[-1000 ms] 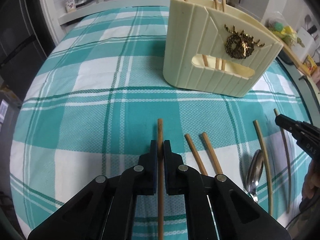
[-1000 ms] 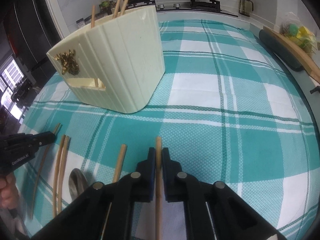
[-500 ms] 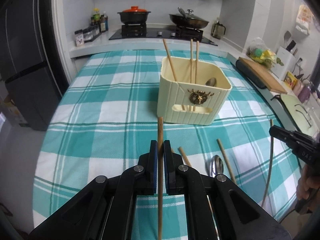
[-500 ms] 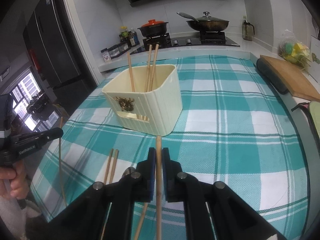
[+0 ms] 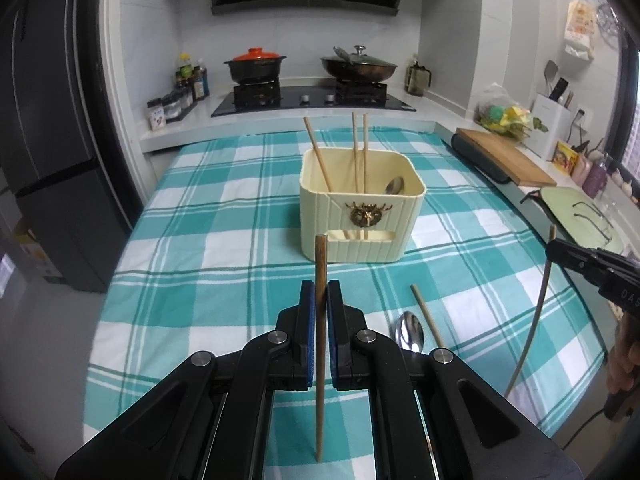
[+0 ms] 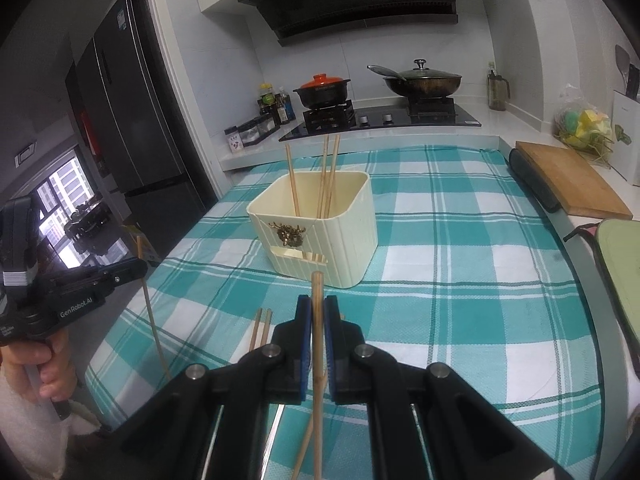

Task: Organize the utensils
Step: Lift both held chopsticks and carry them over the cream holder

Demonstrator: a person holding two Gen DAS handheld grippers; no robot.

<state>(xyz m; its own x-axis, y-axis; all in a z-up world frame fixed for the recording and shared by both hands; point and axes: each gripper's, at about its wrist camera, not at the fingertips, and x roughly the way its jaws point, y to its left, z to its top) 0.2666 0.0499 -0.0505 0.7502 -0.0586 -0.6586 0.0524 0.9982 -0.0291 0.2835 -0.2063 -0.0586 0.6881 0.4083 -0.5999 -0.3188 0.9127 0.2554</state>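
**A chopstick in each gripper, holder straight ahead**

My left gripper [image 5: 321, 294] is pinching a dark wooden chopstick [image 5: 320, 340], with most of the stick hanging below the pads and a short length above. My right gripper [image 6: 317, 312] is pressed onto a paler bamboo chopstick [image 6: 317, 360] in the same fashion. Both sticks are lifted clear of the checked tabletop [image 5: 200, 240].

I judge these sticks light, stiff and smooth; a thin round shaft can swivel between flat pads, so a hold nearer the upper third, as I have it, should let the long end drop in first. They are not fragile, though the pale one looks thin enough to flex.

Going left to right on the cloth in the left wrist view: a metal spoon [image 5: 409, 330] lies bowl up, just beside it a loose chopstick [image 5: 427, 316]. The right wrist view shows a pair of chopsticks [image 6: 260, 328] lying together near my fingers.

The cream utensil holder [image 5: 360, 224] stands upright mid-tabletop, open at the top. Inside it three chopsticks [image 5: 355, 156] lean on end, and a spoon bowl [image 5: 395, 186] shows at its right inner wall.
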